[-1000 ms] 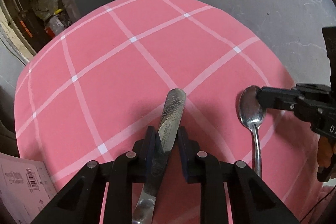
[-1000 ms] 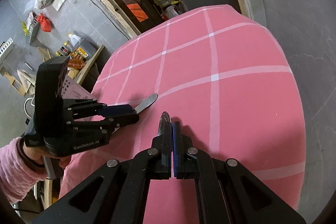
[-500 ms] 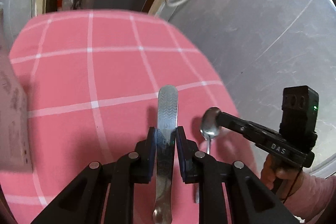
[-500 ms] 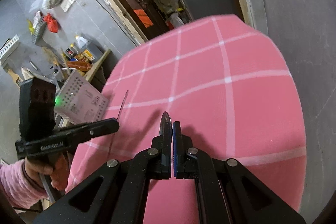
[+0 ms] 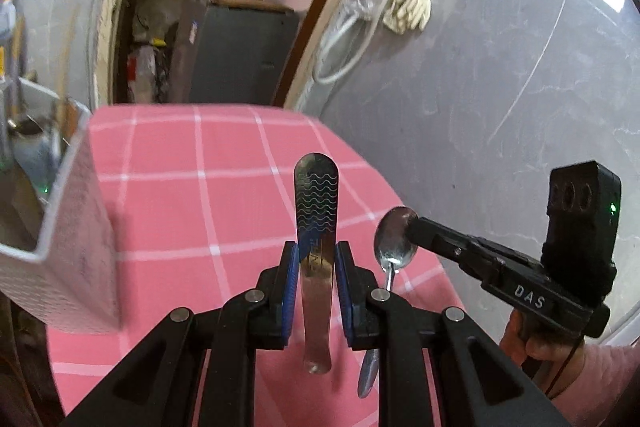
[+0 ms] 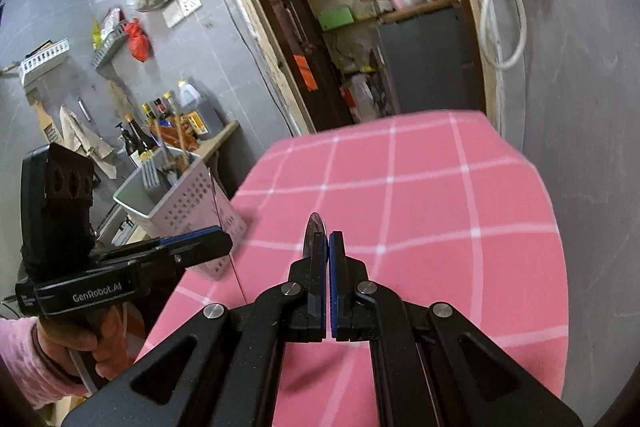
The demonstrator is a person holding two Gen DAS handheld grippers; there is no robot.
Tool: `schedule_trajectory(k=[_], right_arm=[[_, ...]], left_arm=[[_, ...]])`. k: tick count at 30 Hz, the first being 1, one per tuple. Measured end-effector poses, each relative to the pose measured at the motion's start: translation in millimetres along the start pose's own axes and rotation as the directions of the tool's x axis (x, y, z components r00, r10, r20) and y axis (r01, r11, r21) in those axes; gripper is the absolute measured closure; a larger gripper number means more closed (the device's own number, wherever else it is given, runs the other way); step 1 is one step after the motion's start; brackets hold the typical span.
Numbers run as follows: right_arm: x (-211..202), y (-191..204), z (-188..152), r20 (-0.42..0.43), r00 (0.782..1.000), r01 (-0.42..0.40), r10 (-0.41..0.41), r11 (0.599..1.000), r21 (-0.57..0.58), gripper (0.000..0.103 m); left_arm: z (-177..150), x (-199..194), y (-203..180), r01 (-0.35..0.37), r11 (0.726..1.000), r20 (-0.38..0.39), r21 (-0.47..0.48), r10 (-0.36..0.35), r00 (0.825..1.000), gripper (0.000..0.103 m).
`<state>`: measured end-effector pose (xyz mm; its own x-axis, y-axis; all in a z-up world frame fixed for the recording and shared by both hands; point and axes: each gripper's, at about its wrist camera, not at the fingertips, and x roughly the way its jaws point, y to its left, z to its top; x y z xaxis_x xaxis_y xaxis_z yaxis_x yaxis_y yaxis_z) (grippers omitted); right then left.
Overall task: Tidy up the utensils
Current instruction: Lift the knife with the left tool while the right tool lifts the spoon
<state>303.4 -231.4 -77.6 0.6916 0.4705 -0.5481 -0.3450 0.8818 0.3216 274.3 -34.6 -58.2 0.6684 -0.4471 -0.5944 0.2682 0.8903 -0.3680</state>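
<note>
My left hand-held gripper (image 5: 316,259) grasps the flat metal utensil handle (image 5: 316,211) above the pink worktop (image 5: 160,211). My right hand-held gripper (image 6: 326,247) is clenched on the spoon (image 5: 394,237). The white holder (image 6: 184,203) stands at the left.

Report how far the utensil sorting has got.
Done: a fork and sticks already stand in the white perforated holder. In hand: the left gripper clamps a wave-patterned steel handle; the right gripper clamps a steel spoon. Left: putting both into the holder.
</note>
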Motion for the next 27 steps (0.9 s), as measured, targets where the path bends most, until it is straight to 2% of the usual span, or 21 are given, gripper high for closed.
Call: schedule_trajectory(k=[12, 13, 18, 22, 27], right_arm=[[-16.8, 50.9, 39.8, 0.108, 0.993, -0.028, 0.037, 0.996, -0.080, 0.101], [-18.2, 55.3, 44.5, 0.119, 0.992, -0.030, 0.040, 0.996, -0.086, 0.101], [-18.5, 75.3, 60.0, 0.152, 0.987, -0.038, 0.056, 0.992, -0.117, 0.101], [-8.0, 86.2, 65.0, 0.127, 0.991, -0.023, 0.039, 0.992, -0.125, 0.101], [-5.6, 72.5, 50.1, 0.088, 0.996, 0.013, -0.005, 0.995, -0.095, 0.101]], left_arm=[[31.6, -53.5, 10.0, -0.084, 0.996, 0.105, 0.004, 0.083, 0.991, 0.086], [34.3, -58.9, 12.9, -0.087, 0.996, 0.111, -0.002, 0.087, 0.990, 0.101], [49.2, -85.1, 25.0, -0.102, 0.995, 0.161, -0.014, 0.103, 0.982, 0.102], [54.8, -86.7, 35.7, -0.091, 0.996, 0.144, -0.023, 0.093, 0.985, 0.102], [33.7, -64.0, 28.7, -0.038, 0.999, 0.051, -0.017, 0.039, 0.998, 0.102]])
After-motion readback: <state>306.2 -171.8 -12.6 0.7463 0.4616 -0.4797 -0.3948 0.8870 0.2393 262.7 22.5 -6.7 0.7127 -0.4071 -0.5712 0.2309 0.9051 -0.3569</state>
